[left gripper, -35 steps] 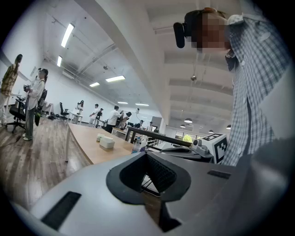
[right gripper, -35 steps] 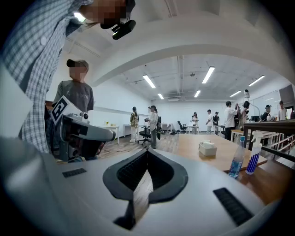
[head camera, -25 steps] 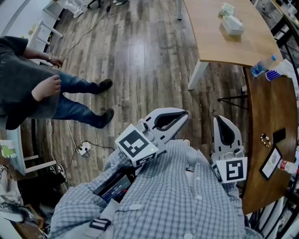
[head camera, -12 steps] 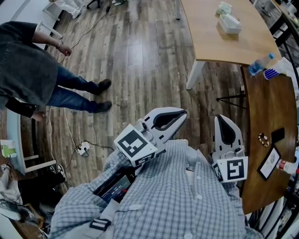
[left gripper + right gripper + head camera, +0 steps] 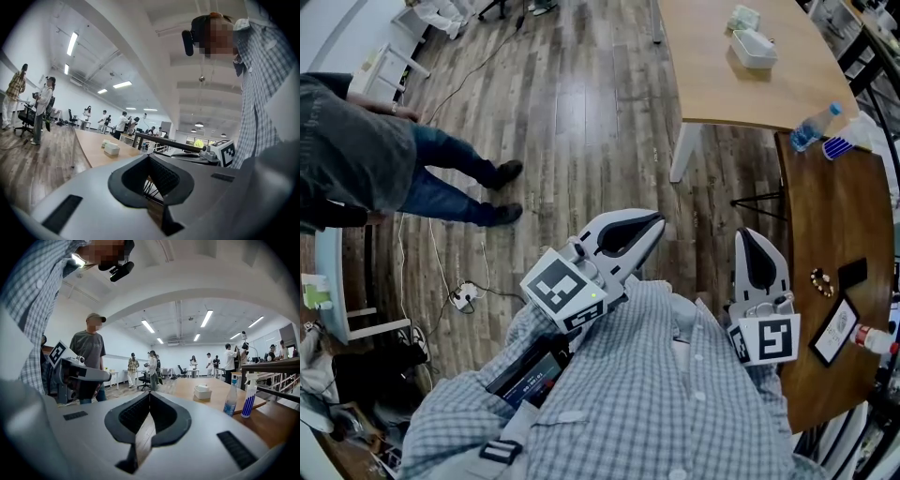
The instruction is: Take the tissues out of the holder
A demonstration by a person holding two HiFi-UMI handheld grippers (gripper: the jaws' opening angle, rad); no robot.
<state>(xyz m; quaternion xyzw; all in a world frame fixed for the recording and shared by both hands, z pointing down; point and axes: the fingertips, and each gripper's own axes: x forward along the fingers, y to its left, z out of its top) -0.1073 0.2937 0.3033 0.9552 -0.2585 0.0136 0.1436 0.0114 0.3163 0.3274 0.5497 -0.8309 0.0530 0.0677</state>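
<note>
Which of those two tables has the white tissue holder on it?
The pale wooden table farther ahead: the tissue holder sits on top of it. The dark brown table on the right has none.

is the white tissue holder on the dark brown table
No, the tissue holder sits on the light wooden table.

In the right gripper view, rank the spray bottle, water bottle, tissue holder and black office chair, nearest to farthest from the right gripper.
1. Spray bottle and water bottle, right: too close to call.
2. Tissue holder, centre-right.
3. Black office chair, far left.
</note>
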